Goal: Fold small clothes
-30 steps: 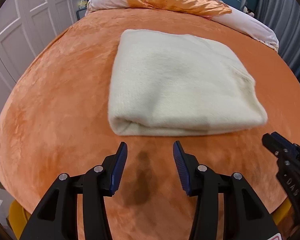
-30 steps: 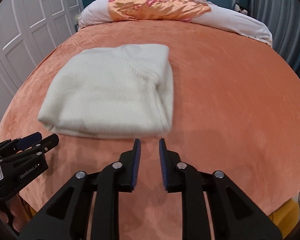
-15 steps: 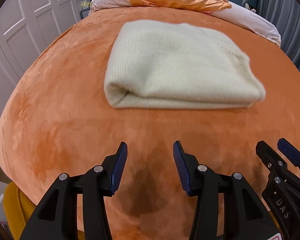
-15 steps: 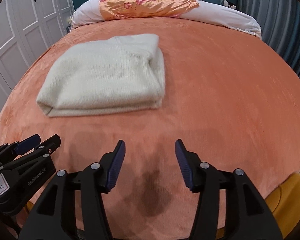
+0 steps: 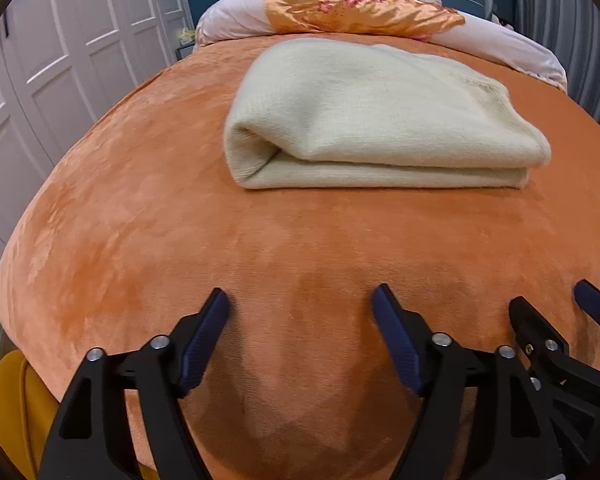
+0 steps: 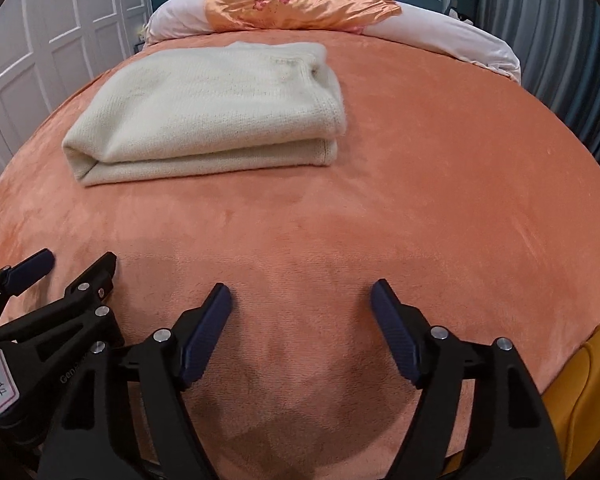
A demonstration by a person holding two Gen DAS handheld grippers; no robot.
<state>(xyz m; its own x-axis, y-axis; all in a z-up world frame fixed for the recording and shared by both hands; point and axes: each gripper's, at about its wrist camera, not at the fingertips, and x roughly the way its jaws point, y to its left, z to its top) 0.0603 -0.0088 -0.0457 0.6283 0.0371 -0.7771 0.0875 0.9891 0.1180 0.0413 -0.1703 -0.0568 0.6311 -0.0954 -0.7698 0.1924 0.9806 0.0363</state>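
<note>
Cream knit, soft and thick, makes up the folded sweater [image 5: 376,116], which lies as a neat stacked rectangle on the orange plush bed cover [image 5: 140,220], in the upper middle of the left wrist view and the upper left of the right wrist view [image 6: 212,116]. Neither tool touches it: the left tool [image 5: 300,336] sits at the bottom of its own frame with its jaws spread wide and nothing between them, and the right tool [image 6: 300,332] is likewise wide apart and empty, both well short of the garment over bare cover. The folding itself looks finished, so the step in hand appears to be the pull-away after the last fold; a next move would only call for a light tidy of the layered edge or reaching for another garment, though none is in view. The left view shows the rolled, open end of the fold at the garment's left and the right tool's tips at the lower right. The right view instead shows the ribbed edge and stacked layers at the garment's right corner, plus the left tool at the lower left. Beyond lie a floral satin pillow [image 6: 300,4] and white wardrobe doors [image 5: 60,60].
</note>
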